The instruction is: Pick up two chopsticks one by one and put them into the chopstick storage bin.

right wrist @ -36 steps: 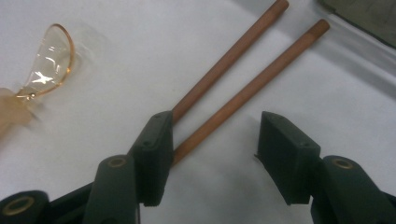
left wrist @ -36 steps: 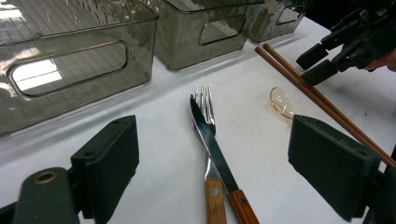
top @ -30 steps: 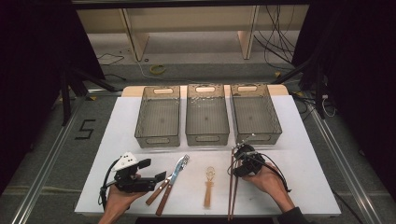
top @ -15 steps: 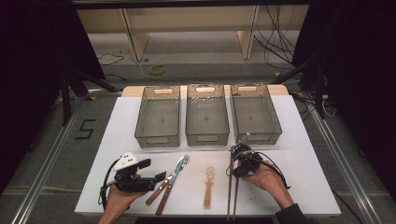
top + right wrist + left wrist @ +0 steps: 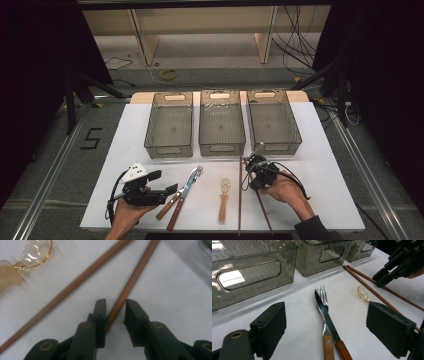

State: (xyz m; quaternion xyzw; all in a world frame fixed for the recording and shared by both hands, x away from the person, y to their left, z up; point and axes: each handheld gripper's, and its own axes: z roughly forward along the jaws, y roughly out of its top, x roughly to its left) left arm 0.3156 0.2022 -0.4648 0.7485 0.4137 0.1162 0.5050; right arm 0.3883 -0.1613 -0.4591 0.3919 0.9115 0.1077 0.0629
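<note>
At about 7 o'clock on the white table [image 5: 325,200], the left gripper [image 5: 172,190] rests with jaws spread wide and nothing between them, pointing toward a knife [image 5: 329,322] lying across a fork [image 5: 322,293]. Toward 6 o'clock lies a clear spoon [image 5: 224,192]. At 5 o'clock the right gripper [image 5: 115,305] straddles one of two chopsticks [image 5: 131,282]; its jaws have just been closing, one pad touching the stick, a gap left at the other. Three grey bins [image 5: 169,148] line 12 o'clock.
</note>
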